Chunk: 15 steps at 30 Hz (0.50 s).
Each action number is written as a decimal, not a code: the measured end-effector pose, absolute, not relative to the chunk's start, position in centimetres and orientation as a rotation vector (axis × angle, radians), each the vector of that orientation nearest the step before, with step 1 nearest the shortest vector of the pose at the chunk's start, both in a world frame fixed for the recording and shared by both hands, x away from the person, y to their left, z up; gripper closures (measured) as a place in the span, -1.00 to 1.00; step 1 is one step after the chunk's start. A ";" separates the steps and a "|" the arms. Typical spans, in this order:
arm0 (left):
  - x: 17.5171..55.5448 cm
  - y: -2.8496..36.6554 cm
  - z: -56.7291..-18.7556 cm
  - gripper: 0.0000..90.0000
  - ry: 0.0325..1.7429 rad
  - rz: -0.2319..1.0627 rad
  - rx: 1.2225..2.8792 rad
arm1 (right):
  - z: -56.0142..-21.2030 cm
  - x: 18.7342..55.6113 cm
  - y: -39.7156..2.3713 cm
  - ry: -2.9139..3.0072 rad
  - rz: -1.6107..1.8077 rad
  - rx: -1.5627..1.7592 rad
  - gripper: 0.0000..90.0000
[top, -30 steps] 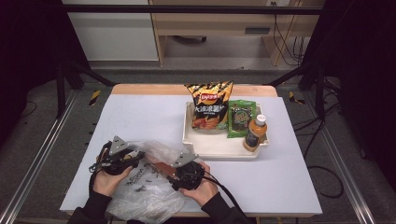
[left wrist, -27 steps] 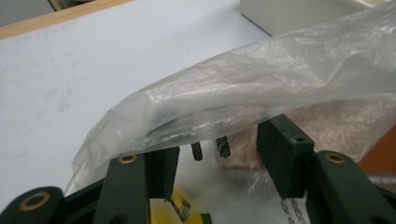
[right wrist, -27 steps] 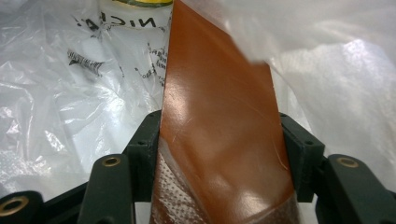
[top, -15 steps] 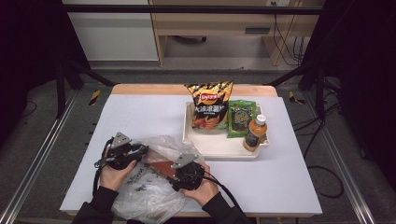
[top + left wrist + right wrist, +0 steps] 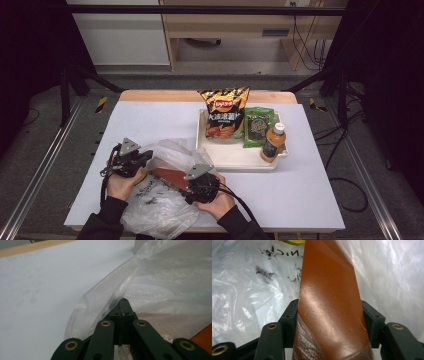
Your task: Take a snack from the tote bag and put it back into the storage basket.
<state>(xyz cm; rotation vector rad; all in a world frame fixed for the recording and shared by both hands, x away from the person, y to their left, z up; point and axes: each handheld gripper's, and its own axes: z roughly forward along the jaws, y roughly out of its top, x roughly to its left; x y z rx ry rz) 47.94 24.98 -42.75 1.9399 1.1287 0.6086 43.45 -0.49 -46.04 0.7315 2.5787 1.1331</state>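
Left gripper [image 5: 121, 305] pinched on clear bag [image 5: 160, 277]; right gripper [image 5: 329, 312] clamping half-veiled red-brown packet [image 5: 329, 290].

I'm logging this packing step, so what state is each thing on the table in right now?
Left tongs: have just closed, shut on the plastic bag's edge.
Right tongs: clamped on the red-brown packet.
Plastic bag: crumpled, lying flat near the table's front edge.
Red-brown packet: partly inside the bag.
Chip bag: sealed, on the tray.
Green packet: flat on the tray.
Bottle: upright, capped.
Tray: part bare.
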 end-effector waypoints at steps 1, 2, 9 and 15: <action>48.1 25.2 -42.4 1.00 1.133 0.619 1.936 | -46.0 43.4 -0.5 2.587 1.128 0.718 -0.03; 48.3 25.3 -42.1 1.00 1.139 0.631 1.934 | -46.0 43.4 -0.5 2.595 1.132 0.697 -0.03; 50.1 25.4 -42.2 1.00 1.170 0.661 1.995 | -46.1 42.9 -0.2 2.650 1.191 0.574 -0.04; 50.0 25.5 -42.1 0.95 1.158 0.651 1.981 | -45.9 43.0 -0.4 2.630 1.257 0.619 -0.16</action>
